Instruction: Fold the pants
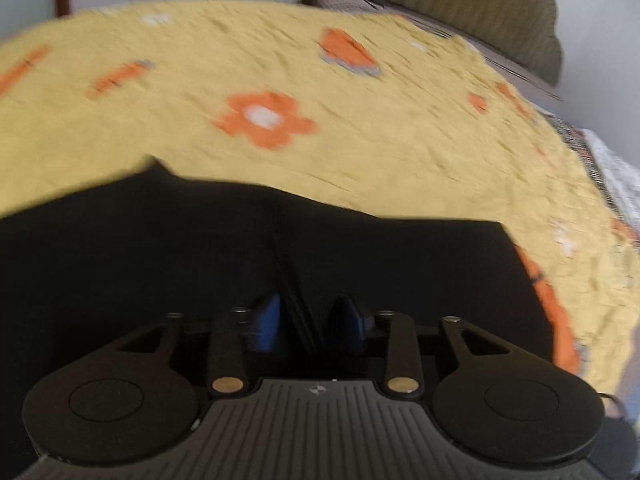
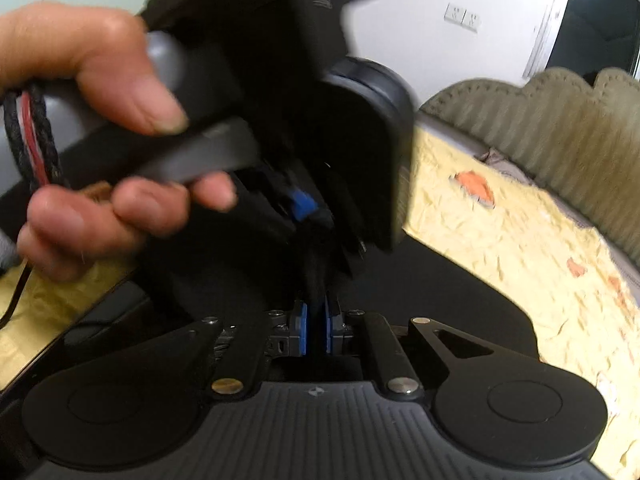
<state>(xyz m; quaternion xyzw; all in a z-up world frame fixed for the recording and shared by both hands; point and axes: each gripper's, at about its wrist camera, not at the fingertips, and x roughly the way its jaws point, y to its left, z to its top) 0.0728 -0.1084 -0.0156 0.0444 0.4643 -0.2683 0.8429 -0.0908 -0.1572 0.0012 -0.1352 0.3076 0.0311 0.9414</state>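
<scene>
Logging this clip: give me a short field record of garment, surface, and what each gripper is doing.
garment: black pants, lying on the bed
surface: yellow bedspread with orange flowers
left gripper: jaws apart, over the pants, a dark fold between them, pads not pressing
right gripper: closed on a pinch of pants fabric
other: a hand holds the left gripper's handle, seen from the right wrist
image quality: motion blur

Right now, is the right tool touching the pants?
Touching. The right wrist view shows the right tool with its blue pads closed on a dark fold of the pants, and no gap shows.
</scene>
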